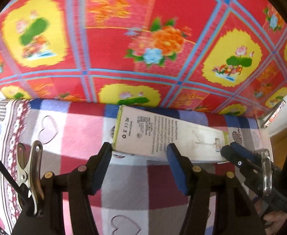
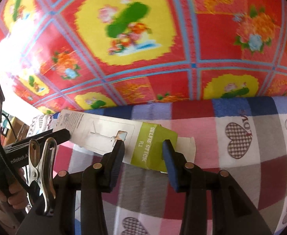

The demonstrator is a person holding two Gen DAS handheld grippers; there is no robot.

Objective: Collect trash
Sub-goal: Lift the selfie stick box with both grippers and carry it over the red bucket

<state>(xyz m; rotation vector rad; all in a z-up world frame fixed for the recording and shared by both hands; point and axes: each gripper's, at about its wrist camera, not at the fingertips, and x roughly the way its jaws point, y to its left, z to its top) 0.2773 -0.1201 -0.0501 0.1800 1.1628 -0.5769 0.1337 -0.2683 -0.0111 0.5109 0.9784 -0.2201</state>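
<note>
A long white and green selfie stick box [image 1: 163, 135] lies on a checked heart-print blanket [image 1: 75, 133]. My left gripper [image 1: 140, 151] has its jaws apart around the box's left end, the fingers at its edge. My right gripper [image 2: 143, 146] straddles the box's green end [image 2: 153, 146], whose flap is open. Its jaws are apart and close to the box sides; contact is unclear. The right gripper also shows in the left wrist view [image 1: 239, 156], at the box's far end. The left gripper shows in the right wrist view [image 2: 45, 139].
A red, yellow and blue flowered mat [image 1: 143, 39] rises behind the blanket. A patterned cloth strip [image 1: 2, 137] borders the blanket on the left. A white wall and wooden furniture [image 1: 280, 137] show at the right edge.
</note>
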